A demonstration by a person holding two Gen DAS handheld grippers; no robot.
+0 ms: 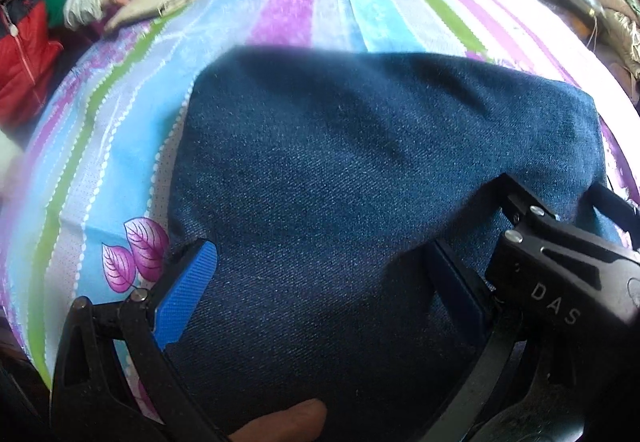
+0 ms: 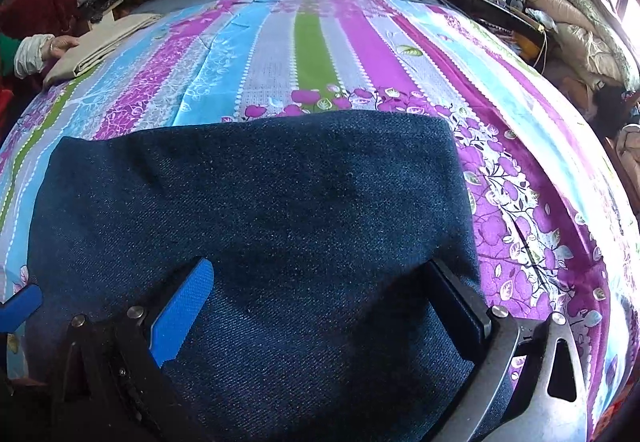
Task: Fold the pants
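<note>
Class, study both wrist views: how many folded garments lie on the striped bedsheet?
2. The dark blue denim pants lie folded near the front edge, under both grippers. A beige folded garment lies at the far left edge, touched by another person's hand. Others may be hidden.

Pants [image 2: 256, 210] showing as matt dark twill denim; bedsheet [image 2: 312, 42] looking like thin printed cloth; right tool [image 2: 324, 306] w/ ribbed blue pads [image 2: 182, 312].

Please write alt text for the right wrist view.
Dark blue denim pants lie folded on a striped floral bedsheet, with the open right tool over their near edge. A folded beige cloth lies far left.
</note>
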